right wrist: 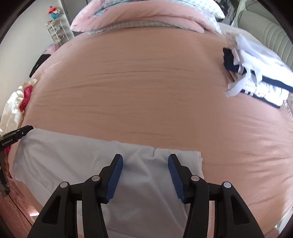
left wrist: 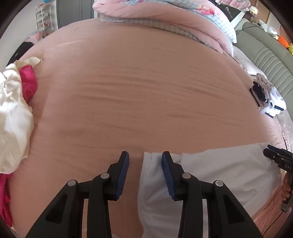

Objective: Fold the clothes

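Observation:
A pale blue-white garment (left wrist: 219,174) (right wrist: 73,157) lies flat along the near edge of the pink bed sheet (left wrist: 146,91) (right wrist: 146,82). My left gripper (left wrist: 145,155) hangs over the garment's left edge, its jaws apart; the edge of the cloth runs between them and the blue pads do not press on it. My right gripper (right wrist: 145,159) is over the garment's right part, also with its jaws wide and cloth beneath the gap, not pinched. Each gripper shows at the edge of the other's view: the right gripper (left wrist: 276,157) and the left gripper (right wrist: 18,133).
A loose heap of cream and magenta clothes (left wrist: 12,109) (right wrist: 14,106) sits at the bed's left. A stack of navy and white clothes (left wrist: 265,97) (right wrist: 256,73) lies at the right. A bundled pink quilt (left wrist: 164,16) (right wrist: 146,14) covers the far end.

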Available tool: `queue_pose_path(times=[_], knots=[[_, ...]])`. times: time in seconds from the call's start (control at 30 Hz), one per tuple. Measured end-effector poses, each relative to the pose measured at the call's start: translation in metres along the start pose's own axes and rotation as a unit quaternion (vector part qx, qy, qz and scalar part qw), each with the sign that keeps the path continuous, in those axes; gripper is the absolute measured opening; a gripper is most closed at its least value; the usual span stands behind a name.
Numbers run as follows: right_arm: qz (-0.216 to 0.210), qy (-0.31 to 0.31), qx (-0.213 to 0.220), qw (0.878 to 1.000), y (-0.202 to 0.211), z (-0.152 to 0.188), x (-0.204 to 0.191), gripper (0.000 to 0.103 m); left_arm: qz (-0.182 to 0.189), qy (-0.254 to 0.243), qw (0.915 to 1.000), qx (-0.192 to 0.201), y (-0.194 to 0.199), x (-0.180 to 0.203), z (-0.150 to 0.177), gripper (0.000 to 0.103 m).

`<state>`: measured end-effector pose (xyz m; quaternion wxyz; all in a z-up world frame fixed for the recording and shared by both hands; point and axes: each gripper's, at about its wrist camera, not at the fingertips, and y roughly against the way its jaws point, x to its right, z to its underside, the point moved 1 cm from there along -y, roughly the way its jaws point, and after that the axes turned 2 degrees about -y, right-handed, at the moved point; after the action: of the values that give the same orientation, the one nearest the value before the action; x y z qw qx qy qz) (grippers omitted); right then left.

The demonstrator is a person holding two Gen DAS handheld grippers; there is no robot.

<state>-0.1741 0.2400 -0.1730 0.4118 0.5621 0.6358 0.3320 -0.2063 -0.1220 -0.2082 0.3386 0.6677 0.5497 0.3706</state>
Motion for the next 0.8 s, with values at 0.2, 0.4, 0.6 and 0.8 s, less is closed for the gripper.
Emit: queue_pose_path(times=[0.2, 0.4, 0.6, 0.8], knots=[[-0.037, -0.035, 0.002, 0.999, 0.006, 0.008, 0.017, 0.046, -0.084, 0.014, 0.9959, 0.029, 0.016, -0.036, 0.000, 0.029], [-0.043, -0.069, 0.025, 0.996, 0.026, -0.003, 0.013, 0.049, 0.121, 0.084, 0.9880, 0.045, 0.018, -0.030, -0.010, 0.030], [-0.121, -0.054, 0.005, 0.991, 0.035, -0.001, -0.027, 0.049, 0.143, -0.044, 0.9859, 0.074, 0.028, 0.039, -0.017, 0.030], [-0.031, 0.097, -0.002, 0.995, 0.016, 0.025, -0.086, 0.049, 0.136, -0.169, 0.9759, 0.020, 0.019, 0.127, 0.009, 0.031]])
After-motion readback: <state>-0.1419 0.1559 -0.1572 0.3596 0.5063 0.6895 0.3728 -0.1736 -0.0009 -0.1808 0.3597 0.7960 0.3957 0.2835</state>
